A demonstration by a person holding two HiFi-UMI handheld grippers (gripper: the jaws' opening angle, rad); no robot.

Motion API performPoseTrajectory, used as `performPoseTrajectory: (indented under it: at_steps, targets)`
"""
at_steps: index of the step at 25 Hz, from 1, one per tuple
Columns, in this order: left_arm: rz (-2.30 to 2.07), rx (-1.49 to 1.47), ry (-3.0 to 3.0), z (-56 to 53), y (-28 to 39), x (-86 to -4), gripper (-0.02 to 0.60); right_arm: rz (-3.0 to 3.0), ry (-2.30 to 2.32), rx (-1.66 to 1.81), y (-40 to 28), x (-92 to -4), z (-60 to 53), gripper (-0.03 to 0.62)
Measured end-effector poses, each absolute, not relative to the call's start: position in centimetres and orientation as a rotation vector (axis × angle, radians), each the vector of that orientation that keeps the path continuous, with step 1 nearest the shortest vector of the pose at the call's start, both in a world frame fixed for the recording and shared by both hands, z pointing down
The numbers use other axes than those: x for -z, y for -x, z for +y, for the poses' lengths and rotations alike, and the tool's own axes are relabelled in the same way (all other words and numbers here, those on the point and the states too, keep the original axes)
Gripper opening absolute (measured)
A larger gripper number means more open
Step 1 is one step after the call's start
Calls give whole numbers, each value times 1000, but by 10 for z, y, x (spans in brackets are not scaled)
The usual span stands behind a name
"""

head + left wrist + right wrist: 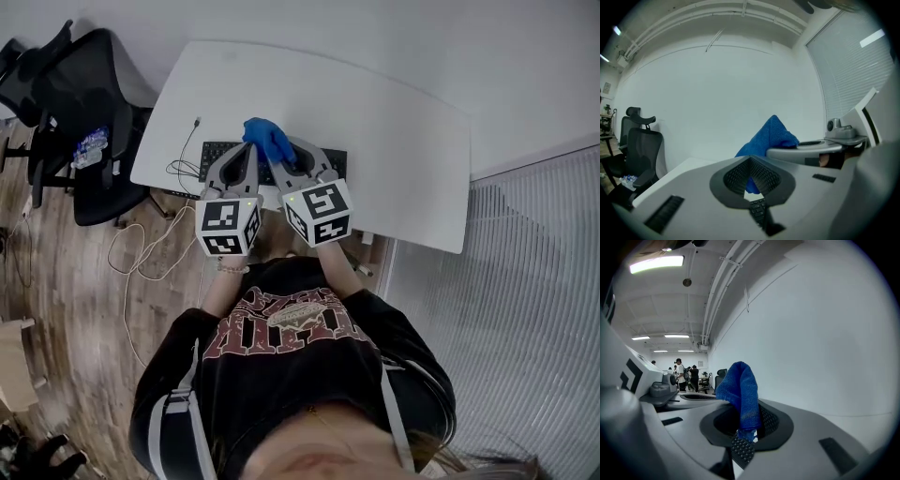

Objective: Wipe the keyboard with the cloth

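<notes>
A black keyboard (212, 156) lies near the front edge of the white table (394, 141). My right gripper (281, 156) is shut on a blue cloth (267, 138), which bunches up above its tips over the keyboard's middle. In the right gripper view the cloth (739, 394) drapes down between the jaws of the right gripper (745, 437). My left gripper (246, 150) sits just left of it over the keyboard, shut with nothing held. The left gripper view shows the left gripper (751, 186), keyboard keys (758, 208) below it, and the cloth (771, 138) beyond.
The keyboard's cable (183, 161) loops off the table's left end. A black office chair (84, 122) stands to the left on the wooden floor, with a white cord (141, 253) lying near it. A slatted white panel (525, 281) fills the right side. People (686, 376) stand far off.
</notes>
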State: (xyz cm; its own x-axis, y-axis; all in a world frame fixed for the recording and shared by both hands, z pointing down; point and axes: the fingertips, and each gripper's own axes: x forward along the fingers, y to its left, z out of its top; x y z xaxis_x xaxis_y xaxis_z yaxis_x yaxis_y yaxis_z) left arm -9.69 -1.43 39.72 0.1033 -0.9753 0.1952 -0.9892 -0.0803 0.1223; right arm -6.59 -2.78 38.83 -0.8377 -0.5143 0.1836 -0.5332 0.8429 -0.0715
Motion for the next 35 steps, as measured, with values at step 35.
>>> performPoseTrajectory:
  at_steps: [35]
  targets:
    - [-1731,-423,-2007,-69,306,-572,34,-2608,-809,-474,257,-520,-100,64]
